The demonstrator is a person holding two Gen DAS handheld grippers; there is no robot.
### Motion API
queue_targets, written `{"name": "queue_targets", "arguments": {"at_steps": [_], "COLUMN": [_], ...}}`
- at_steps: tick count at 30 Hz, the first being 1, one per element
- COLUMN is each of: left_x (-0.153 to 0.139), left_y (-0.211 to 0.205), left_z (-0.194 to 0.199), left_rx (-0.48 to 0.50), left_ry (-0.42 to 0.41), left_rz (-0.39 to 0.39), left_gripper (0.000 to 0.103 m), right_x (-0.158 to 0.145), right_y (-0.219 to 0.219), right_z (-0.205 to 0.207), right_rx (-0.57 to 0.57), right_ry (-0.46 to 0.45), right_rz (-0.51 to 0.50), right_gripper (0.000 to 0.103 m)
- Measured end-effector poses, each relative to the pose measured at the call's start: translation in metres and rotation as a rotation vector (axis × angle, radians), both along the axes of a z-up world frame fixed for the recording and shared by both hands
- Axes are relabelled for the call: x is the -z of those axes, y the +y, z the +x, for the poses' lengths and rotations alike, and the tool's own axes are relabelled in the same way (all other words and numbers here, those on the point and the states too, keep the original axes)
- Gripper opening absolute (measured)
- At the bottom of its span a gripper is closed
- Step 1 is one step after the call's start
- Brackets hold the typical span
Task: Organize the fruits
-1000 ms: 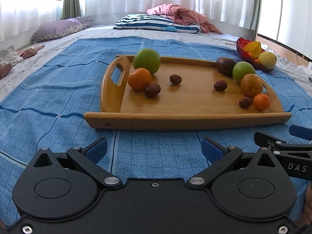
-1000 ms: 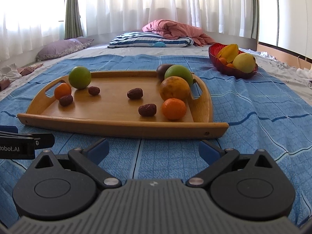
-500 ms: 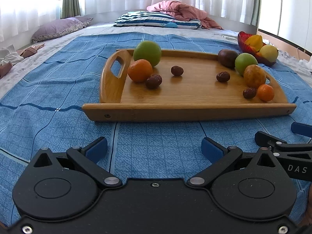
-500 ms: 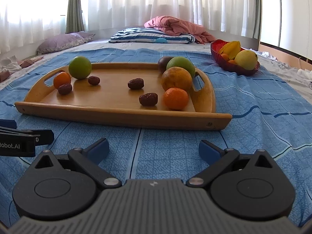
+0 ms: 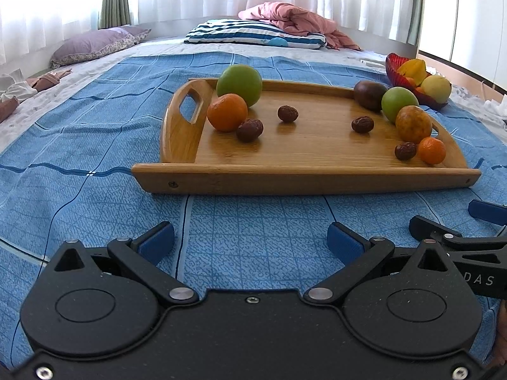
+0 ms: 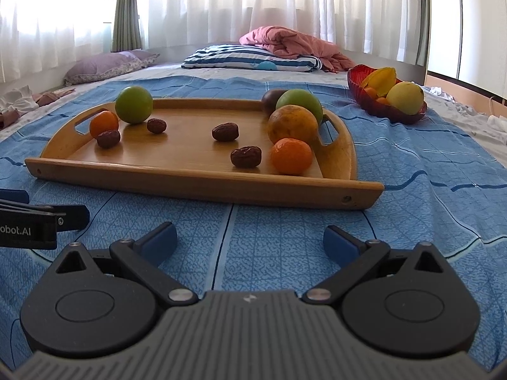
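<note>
A rectangular bamboo tray with cut-out handles [image 5: 304,177] lies flat on a blue checked bedspread [image 5: 79,145], its long axis running from 9 to 3 o'clock across both views. At the tray's 9 o'clock end in the left wrist view a round green fruit [image 5: 239,85] sits at the far edge, a small orange mandarin [image 5: 227,112] just in front of it, and a wrinkled brown date [image 5: 249,130] touches the mandarin at its 4 o'clock. Two more dates lie apart in the middle. At the 3 o'clock end a dark purple round fruit [image 5: 369,95], a second green fruit [image 5: 400,104], a mottled yellow-orange fruit [image 5: 413,123], another mandarin [image 5: 432,150] and a date beside it cluster closely. Beyond the tray at 1 o'clock stands a red glass bowl [image 6: 364,90] of yellow and orange fruit. The left gripper [image 5: 250,240] hangs low over the bedspread at 6 o'clock of the tray, level, its blue pads spread wide with nothing between them. The right gripper [image 6: 250,240] sits beside it in the same pose, equally wide and empty, pointing toward the tray's 3 o'clock half.
</note>
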State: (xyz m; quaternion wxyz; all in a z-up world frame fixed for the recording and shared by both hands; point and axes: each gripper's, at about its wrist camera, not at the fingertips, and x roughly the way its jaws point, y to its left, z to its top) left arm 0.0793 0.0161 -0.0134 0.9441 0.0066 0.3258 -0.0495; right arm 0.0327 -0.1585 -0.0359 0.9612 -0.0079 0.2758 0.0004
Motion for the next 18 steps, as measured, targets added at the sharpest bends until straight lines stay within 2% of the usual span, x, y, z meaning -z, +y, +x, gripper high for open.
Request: {"name": "queue_targets", "arguments": {"at_steps": [18], "left_x": [0.0006], "left_y": [0.0007], "left_z": [0.0], "left_rx": [0.003], "left_ry": [0.001], "left_rz": [-0.003], "left_gripper": [0.103], "right_x": [0.001], "right_y": [0.0003], "right_z": [-0.0009], "right_rx": [-0.002], "right_ry": [-0.005], "right_rz": [-0.005], "right_gripper": [0.103]}}
